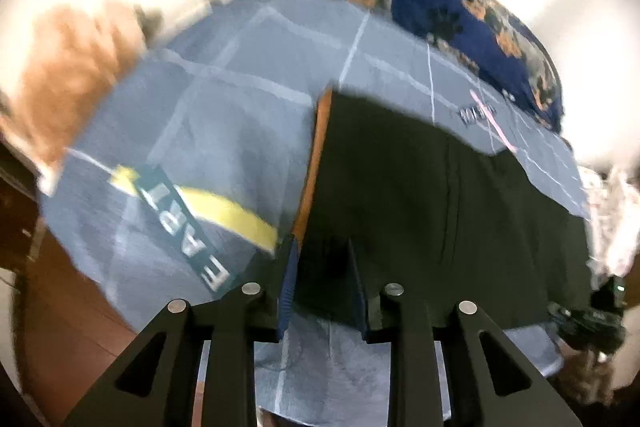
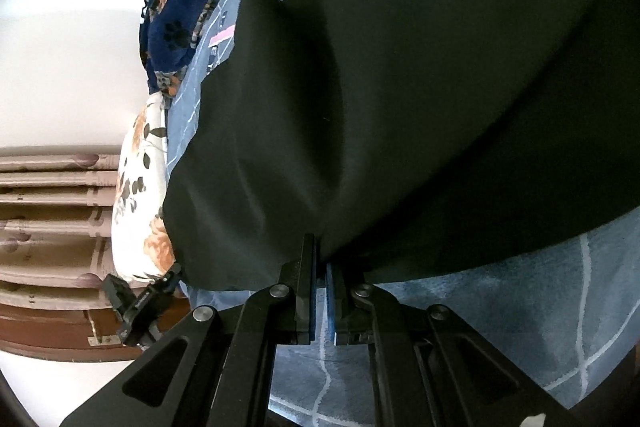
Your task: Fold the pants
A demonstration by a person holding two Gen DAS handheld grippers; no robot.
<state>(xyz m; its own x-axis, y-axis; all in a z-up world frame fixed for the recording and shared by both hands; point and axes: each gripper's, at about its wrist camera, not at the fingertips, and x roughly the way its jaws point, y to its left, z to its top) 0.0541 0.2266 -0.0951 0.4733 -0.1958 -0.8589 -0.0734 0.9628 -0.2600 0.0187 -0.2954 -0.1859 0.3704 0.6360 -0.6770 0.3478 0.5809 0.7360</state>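
In the left wrist view: black pants [image 1: 420, 211], spread on a grey-blue bedsheet [image 1: 224, 115] with white lines; orange strip [image 1: 316, 163] along their left edge. Left tongs [image 1: 323, 259], parted, straddling the near hem; grasp cannot be told. Navy patterned blanket [image 1: 472, 11] beyond. Picture blurred.

In the right wrist view: right tongs [image 2: 321, 255], clenched on a pants [image 2: 420, 87] edge, cloth rising in a fold. Bedsheet [image 2: 500, 327] beneath. Blanket [image 2: 176, 23] and floral pillow [image 2: 140, 187] at left.
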